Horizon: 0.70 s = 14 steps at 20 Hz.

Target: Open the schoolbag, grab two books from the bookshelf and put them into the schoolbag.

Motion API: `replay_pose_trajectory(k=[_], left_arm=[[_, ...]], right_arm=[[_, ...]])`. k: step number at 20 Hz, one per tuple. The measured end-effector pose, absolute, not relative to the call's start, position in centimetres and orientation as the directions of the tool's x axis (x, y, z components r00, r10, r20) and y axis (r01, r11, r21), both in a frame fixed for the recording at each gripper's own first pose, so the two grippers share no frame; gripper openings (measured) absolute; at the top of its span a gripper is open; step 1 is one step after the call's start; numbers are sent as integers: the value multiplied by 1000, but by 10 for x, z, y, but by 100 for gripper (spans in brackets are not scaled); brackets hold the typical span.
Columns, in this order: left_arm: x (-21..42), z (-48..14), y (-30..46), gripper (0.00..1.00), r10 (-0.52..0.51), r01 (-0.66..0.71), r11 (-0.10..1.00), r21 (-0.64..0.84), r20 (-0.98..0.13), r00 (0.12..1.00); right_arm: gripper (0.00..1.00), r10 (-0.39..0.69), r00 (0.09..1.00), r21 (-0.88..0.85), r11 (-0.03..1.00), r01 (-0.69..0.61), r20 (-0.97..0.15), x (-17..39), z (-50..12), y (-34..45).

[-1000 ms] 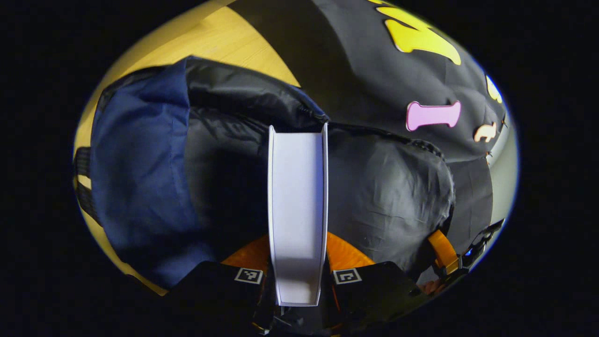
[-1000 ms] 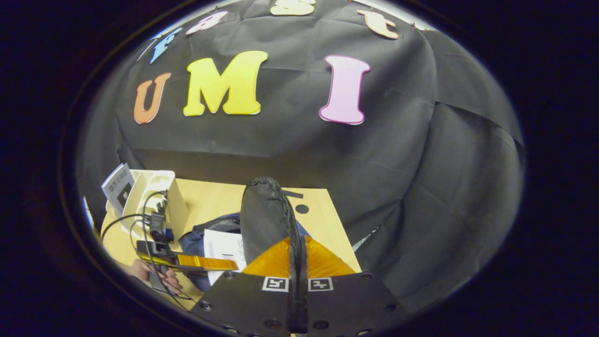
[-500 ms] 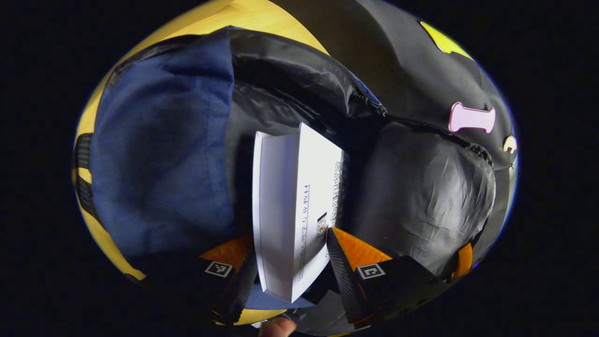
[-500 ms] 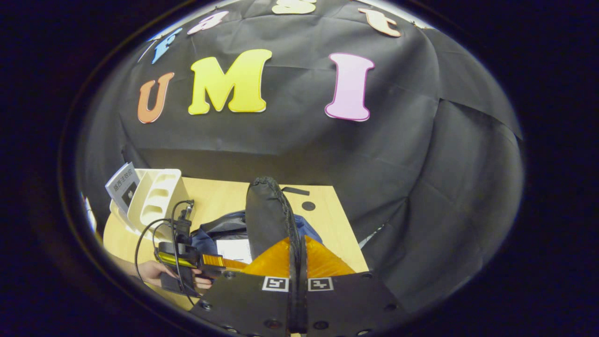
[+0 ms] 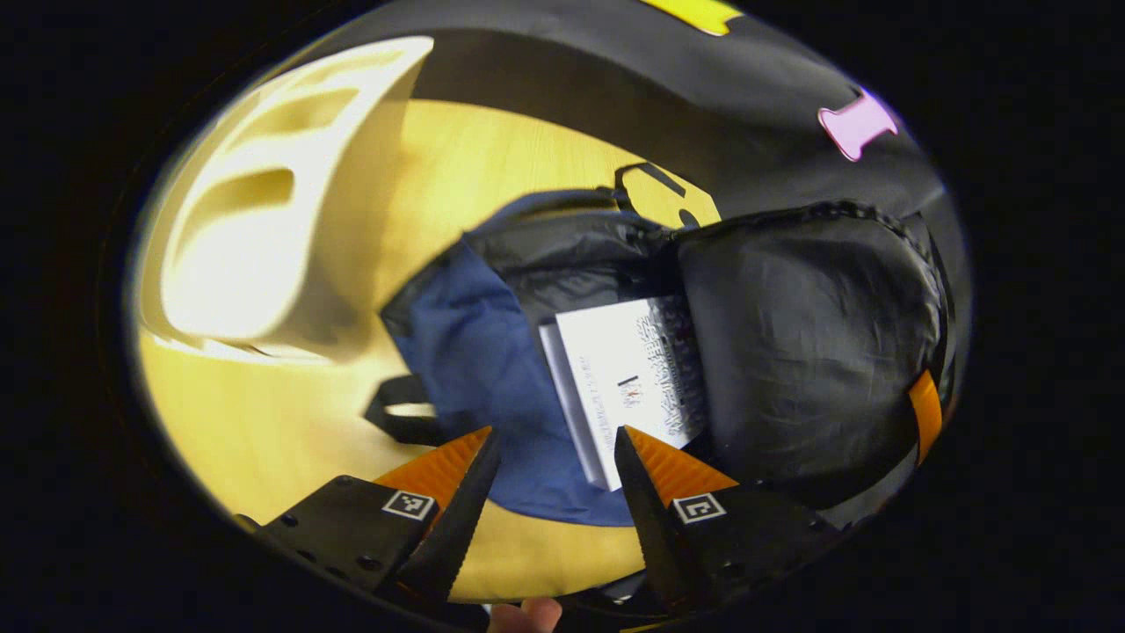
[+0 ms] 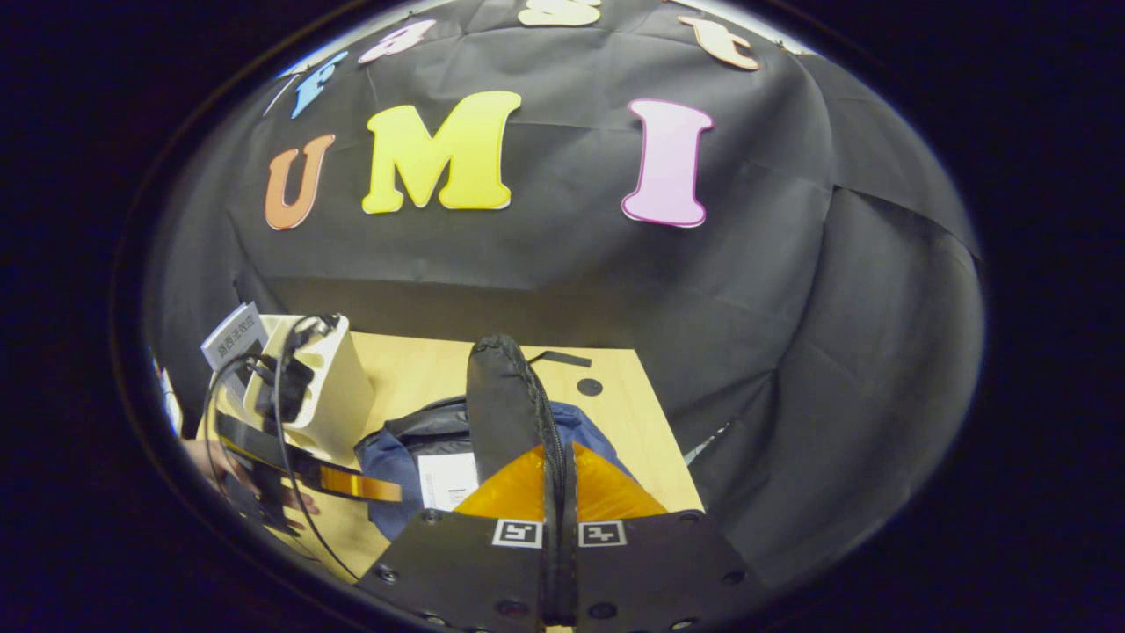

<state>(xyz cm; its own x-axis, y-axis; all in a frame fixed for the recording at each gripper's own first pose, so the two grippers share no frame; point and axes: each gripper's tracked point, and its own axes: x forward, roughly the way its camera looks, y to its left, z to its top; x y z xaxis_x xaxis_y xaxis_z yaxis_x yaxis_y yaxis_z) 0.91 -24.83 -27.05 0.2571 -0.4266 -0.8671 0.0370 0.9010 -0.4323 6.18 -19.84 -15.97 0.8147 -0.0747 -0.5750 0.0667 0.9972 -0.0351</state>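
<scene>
The left gripper [image 5: 549, 479] is spread and empty above the book [image 5: 628, 382], which lies in the open bag [image 5: 475, 352] on the table [image 5: 264, 413]; the right gripper [image 6: 560, 492] is clamped on the raised flap [image 6: 501, 396]. The book looks stiff, light and smooth, best pinched across its spine edge; its long axis runs into the bag, away from the left gripper.

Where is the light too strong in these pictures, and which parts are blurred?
Left gripper view: the bookshelf is overexposed and soft, while the book in the schoolbag stays fairly sharp. Right gripper view: light is even, and the left gripper near the rim looks smeared.
</scene>
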Motion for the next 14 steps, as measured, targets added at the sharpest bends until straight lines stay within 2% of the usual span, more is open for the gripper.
replay_pose_trajectory(k=[8, 11, 12, 13, 14], left_arm=[[7, -180, -146, 83, -244, 115, 970, -215, -874, 420], [18, -143, -87, 83, -150, 86, 989, -124, -851, 504], [24, -128, -66, 89, -116, 64, 993, -96, -839, 532], [28, -113, -48, 83, -91, 50, 996, -76, -828, 553], [30, -99, -32, 84, -81, 42, 997, -69, -822, 563]], right_arm=[[0, -66, 813, -64, 997, 35, -579, 58, -160, -186], [0, -72, 811, -78, 996, 33, -580, 57, -158, -187], [0, -75, 811, -79, 996, 35, -580, 57, -157, -187], [0, -76, 811, -78, 996, 37, -580, 57, -157, -187], [0, -76, 810, -77, 996, 38, -581, 57, -157, -186]])
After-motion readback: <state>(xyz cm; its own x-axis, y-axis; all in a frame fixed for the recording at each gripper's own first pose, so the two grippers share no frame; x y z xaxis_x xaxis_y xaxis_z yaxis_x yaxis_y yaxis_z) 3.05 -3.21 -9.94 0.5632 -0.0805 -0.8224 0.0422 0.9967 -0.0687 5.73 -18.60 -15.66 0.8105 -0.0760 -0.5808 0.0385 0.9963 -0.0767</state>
